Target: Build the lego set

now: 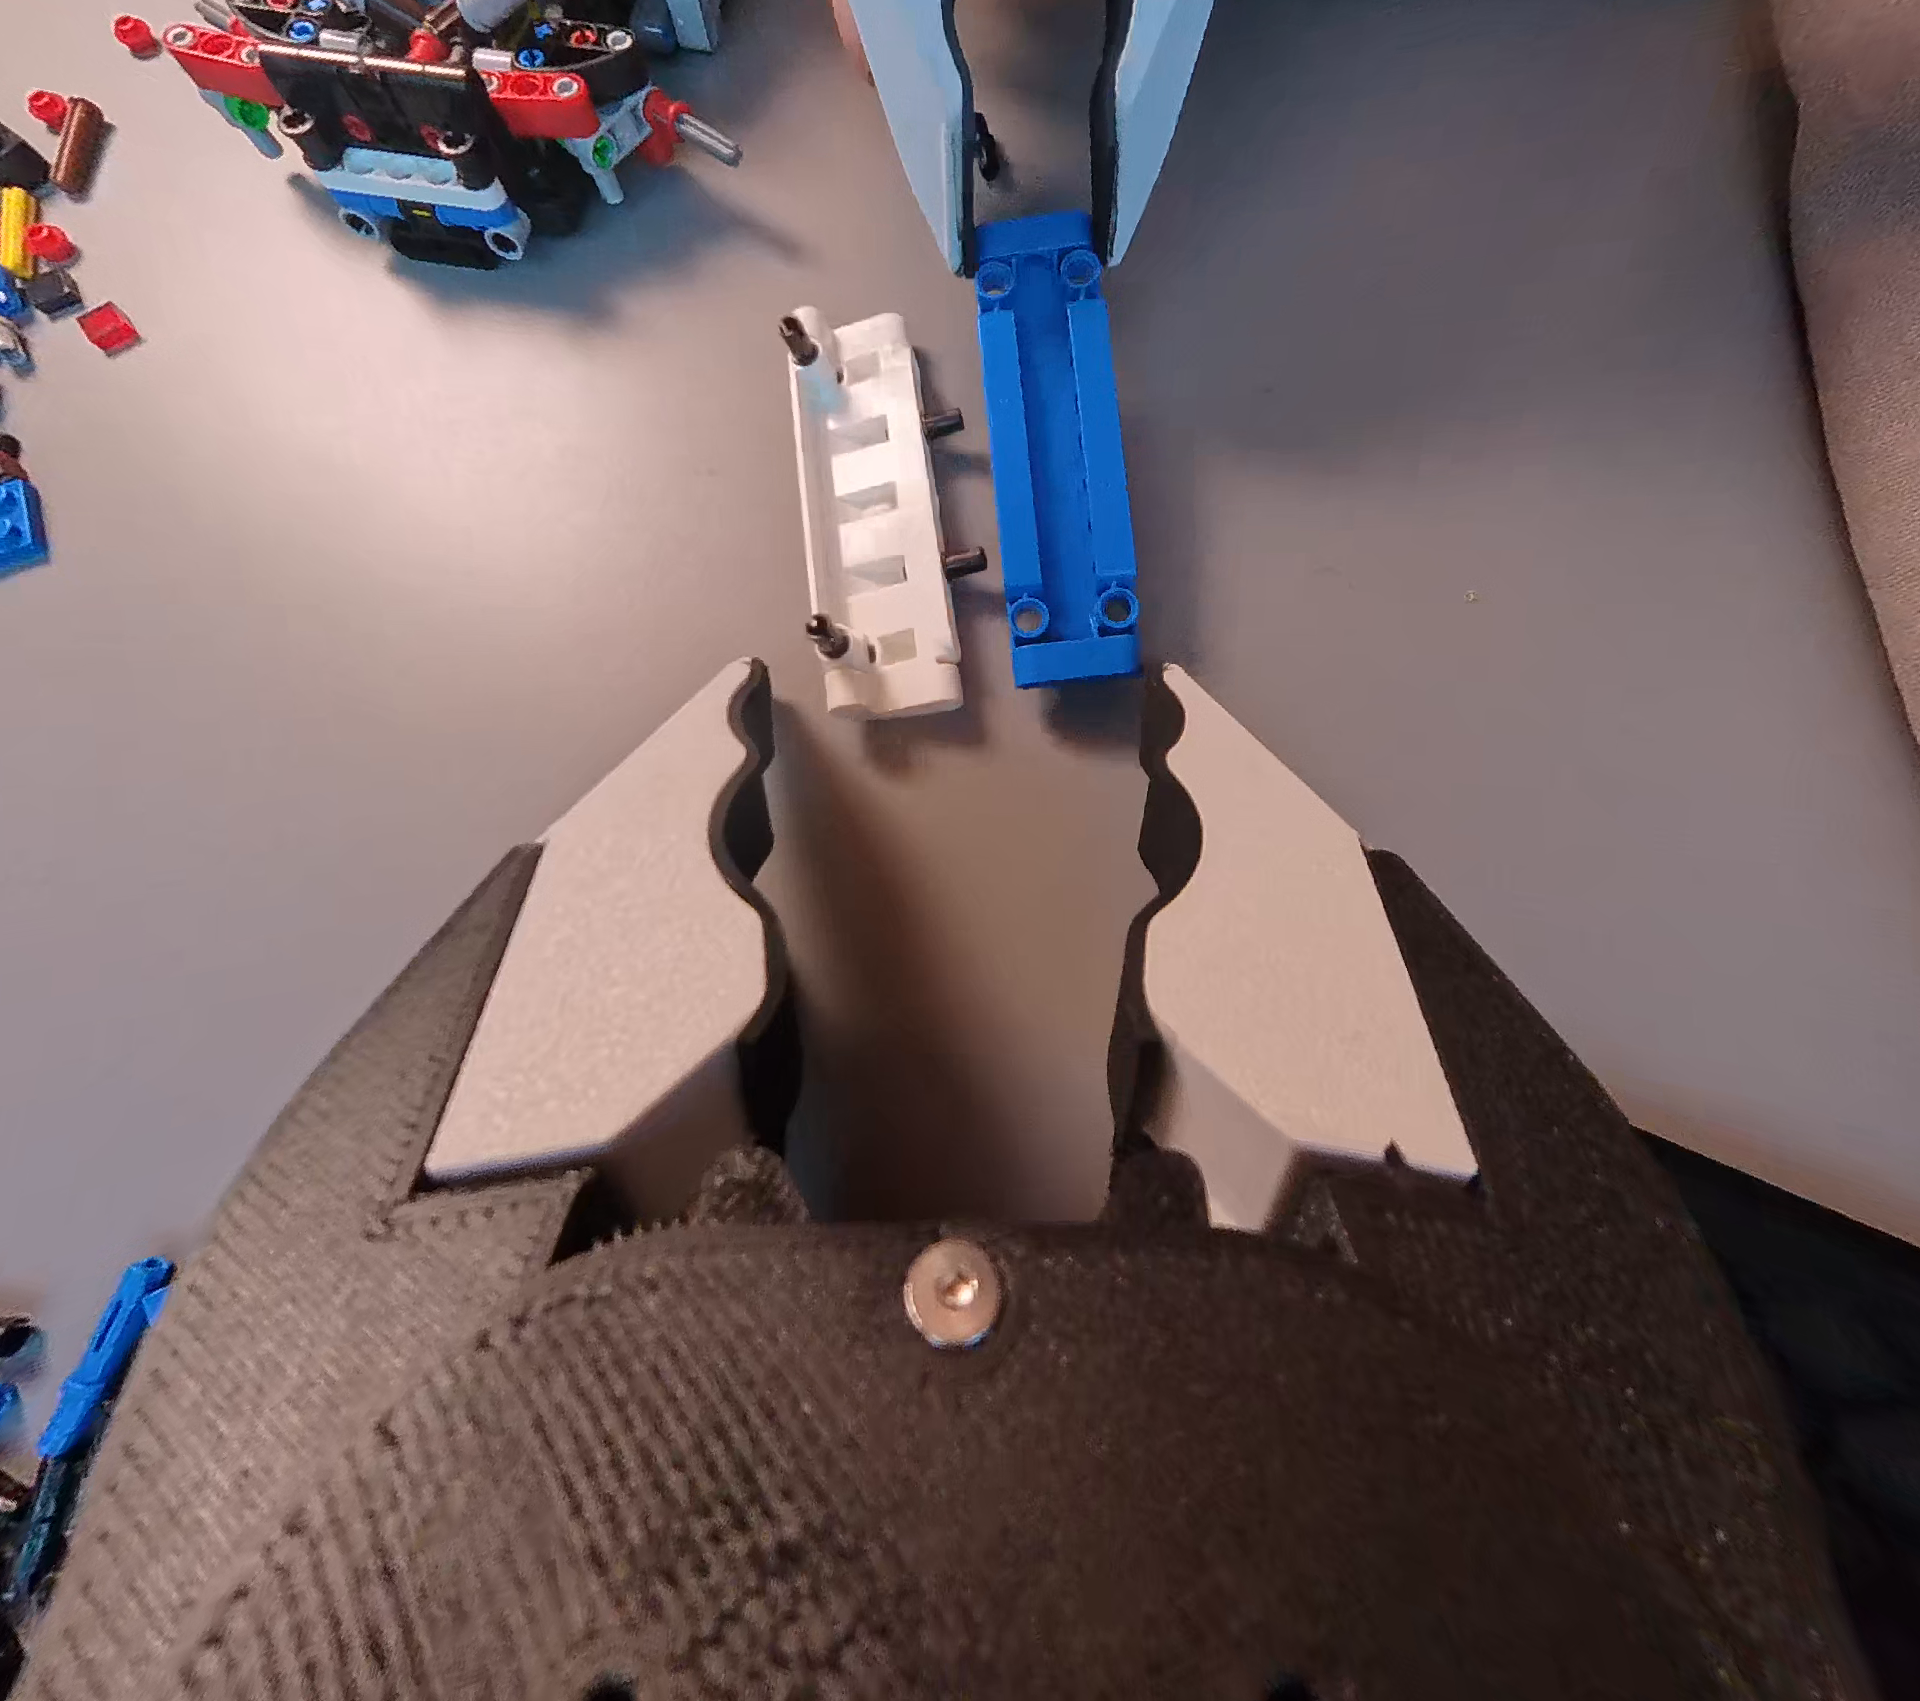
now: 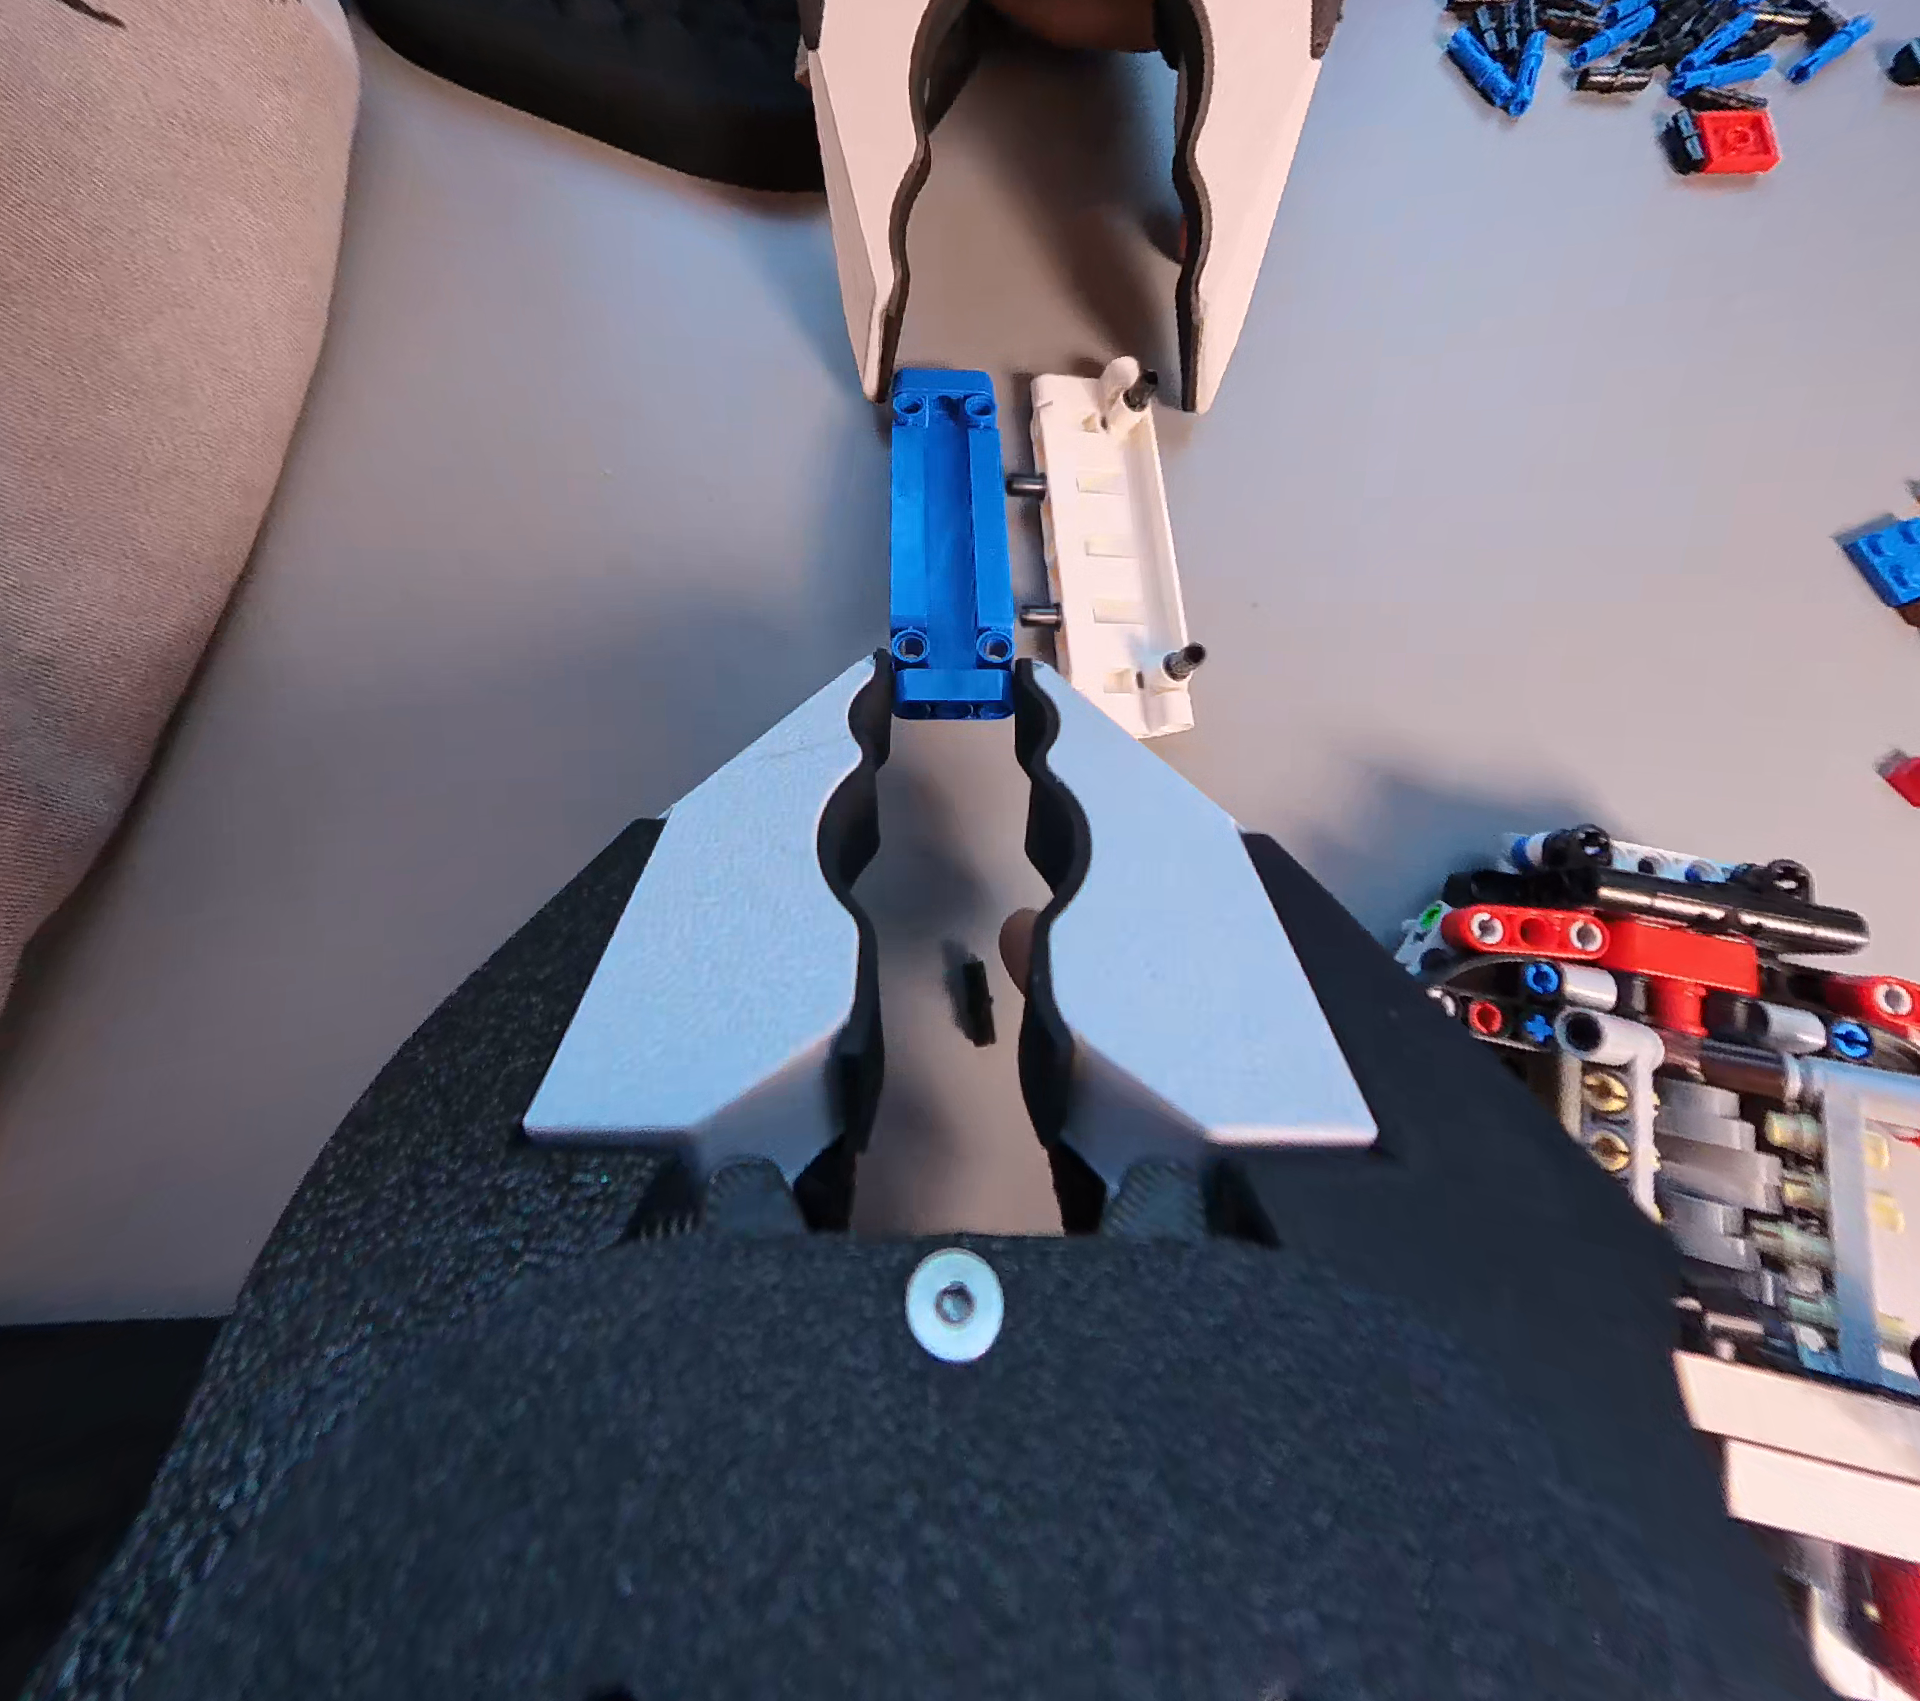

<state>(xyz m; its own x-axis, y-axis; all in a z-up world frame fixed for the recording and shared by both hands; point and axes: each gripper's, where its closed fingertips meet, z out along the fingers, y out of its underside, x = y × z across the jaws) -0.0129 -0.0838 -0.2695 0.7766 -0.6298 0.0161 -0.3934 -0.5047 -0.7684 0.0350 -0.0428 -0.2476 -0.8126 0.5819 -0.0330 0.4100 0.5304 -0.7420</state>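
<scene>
Tabletop (image 1: 416, 612): smooth, matte grey, filling both views; parts should slide easily on it.

Model (image 1: 436, 93): upper left of the left wrist view, lower right of the right wrist view. A dense half-built block of red, black, grey and blue beams; probably the heaviest item, rigid, with pins that may pop loose.

Right gripper (image 2: 951, 685): pale wedge-shaped fingers with black wavy liners. Its jaws are narrowed onto the end of the blue panel (image 2: 951, 550), and appear to touch it on both sides.

Left gripper (image 1: 956, 675): jaws spread wide and empty, tips just short of both panels.

Blue panel: centre frame, flat on the tabletop, long and glossy, ribbed, with pin holes at the corners. Likely light, stiff and slippery; the short ends offer parallel faces for a grip.

White panel (image 1: 878, 508): just beside the blue one, apart from it, slotted. Black pins (image 1: 961, 558) point toward the blue panel. Best held by its long sides, clear of the pins.
</scene>
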